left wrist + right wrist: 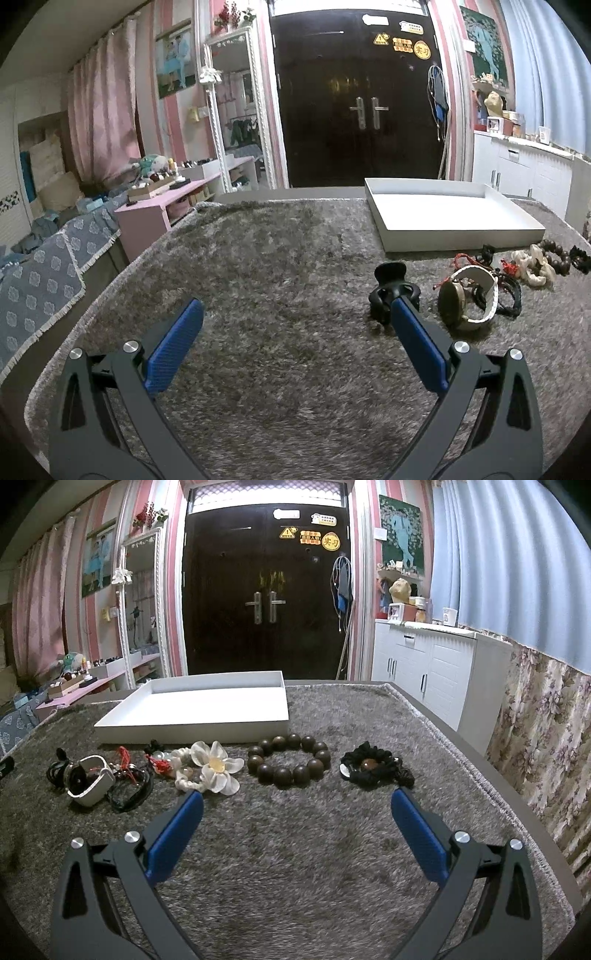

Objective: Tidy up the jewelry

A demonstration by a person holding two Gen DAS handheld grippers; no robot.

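A white tray (192,722) sits at the back of a grey shaggy mat (295,849). In front of it lies a row of jewelry: a white-strap watch (90,784), black and red cords (129,786), a white flower hair tie (218,770), a dark wooden bead bracelet (290,758) and a black braided bracelet (373,770). My right gripper (297,801) is open and empty, just short of the bead bracelet. My left gripper (297,308) is open and empty; a black hair clip (388,291) lies at its right fingertip, the watch (469,299) beyond it.
The tray also shows in the left wrist view (461,243). The mat's right edge (491,760) and far edge are near. A white cabinet (436,664) stands to the right, a pink shelf (162,206) to the left, a dark door (266,590) behind.
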